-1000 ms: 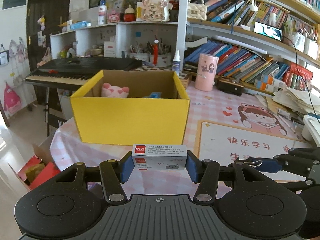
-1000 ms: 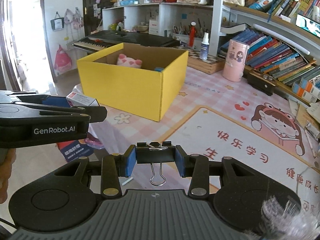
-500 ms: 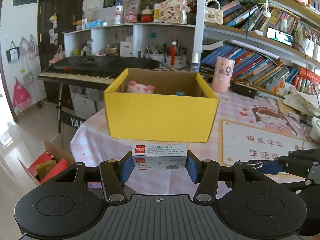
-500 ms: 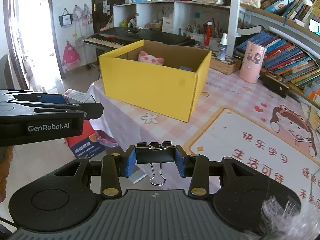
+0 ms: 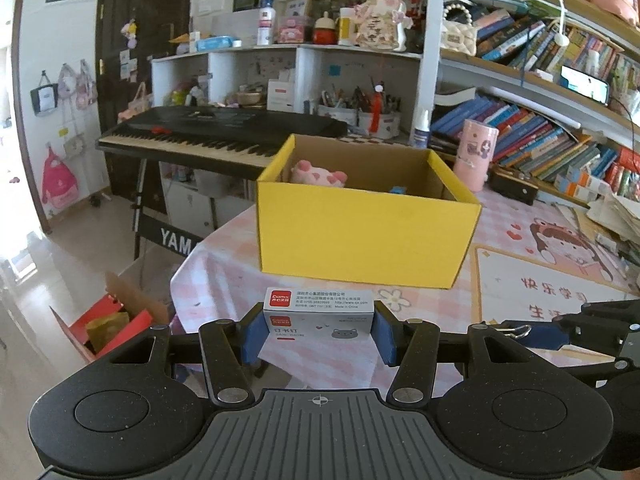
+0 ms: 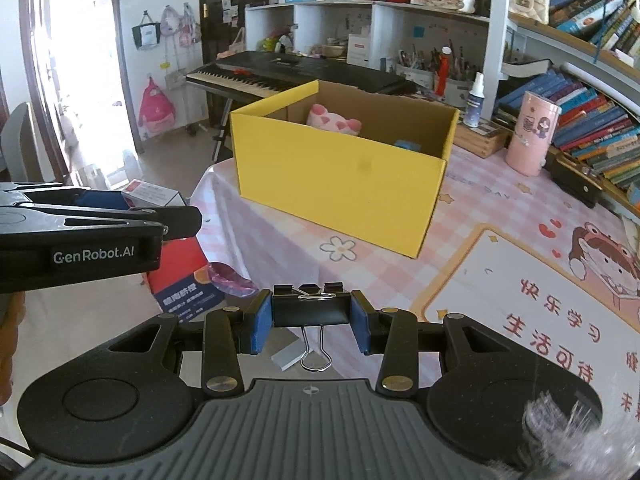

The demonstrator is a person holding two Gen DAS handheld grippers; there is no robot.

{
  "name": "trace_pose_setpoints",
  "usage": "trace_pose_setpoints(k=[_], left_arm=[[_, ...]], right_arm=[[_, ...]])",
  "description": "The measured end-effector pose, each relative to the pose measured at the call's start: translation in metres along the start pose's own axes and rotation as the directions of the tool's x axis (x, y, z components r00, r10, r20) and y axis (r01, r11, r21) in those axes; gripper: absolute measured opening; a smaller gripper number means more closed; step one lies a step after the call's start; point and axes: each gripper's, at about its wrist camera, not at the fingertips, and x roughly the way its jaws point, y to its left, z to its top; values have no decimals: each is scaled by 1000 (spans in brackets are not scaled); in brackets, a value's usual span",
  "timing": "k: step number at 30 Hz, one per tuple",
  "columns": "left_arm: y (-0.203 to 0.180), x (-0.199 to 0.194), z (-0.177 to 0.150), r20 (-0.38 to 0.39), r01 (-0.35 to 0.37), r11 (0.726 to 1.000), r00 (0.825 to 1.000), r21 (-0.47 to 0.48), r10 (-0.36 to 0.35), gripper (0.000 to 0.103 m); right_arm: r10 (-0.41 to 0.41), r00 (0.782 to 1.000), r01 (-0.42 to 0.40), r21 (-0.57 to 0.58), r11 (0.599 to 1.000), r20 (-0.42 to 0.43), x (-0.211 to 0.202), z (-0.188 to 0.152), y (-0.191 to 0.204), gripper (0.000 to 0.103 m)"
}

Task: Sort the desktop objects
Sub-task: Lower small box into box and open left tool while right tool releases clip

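Pink-checked table (image 5: 224, 264), one yellow box (image 5: 364, 236), left gripper (image 5: 319, 330) pinching one staple box (image 5: 319, 312), right gripper (image 6: 311, 320) pinching one binder clip (image 6: 310, 312)

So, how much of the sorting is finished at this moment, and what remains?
Done: a pink plush and a small blue item already lie in the yellow box. In hand: the left gripper is shut on a staple box, and the right gripper is shut on a black binder clip; both are short of the box. Left: dropping those two in. Other loose items are hard to judge.
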Motion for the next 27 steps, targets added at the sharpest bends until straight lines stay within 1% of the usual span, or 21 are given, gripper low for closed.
trace_pose_setpoints(k=[5,9,19,27], left_arm=[[3,6,7,13,0,1000,1000,-19,1,53],[2,14,20,41,2,1000,999,-15,-1,53],[-10,45,63,113,5,1000,994,12,-7,53],[-24,79,89,123,-7,1000,992,15,5,53]], right_arm=[[1,1000,-2,-14,1000,-3,5,8,0,38],[-11,1000,11,-12,1000,21,8,20,-7,38],[-29,992,31,-11,999,124,27,75,-38,38],[-23,987,28,-30,999,159,52,112,-69,38]])
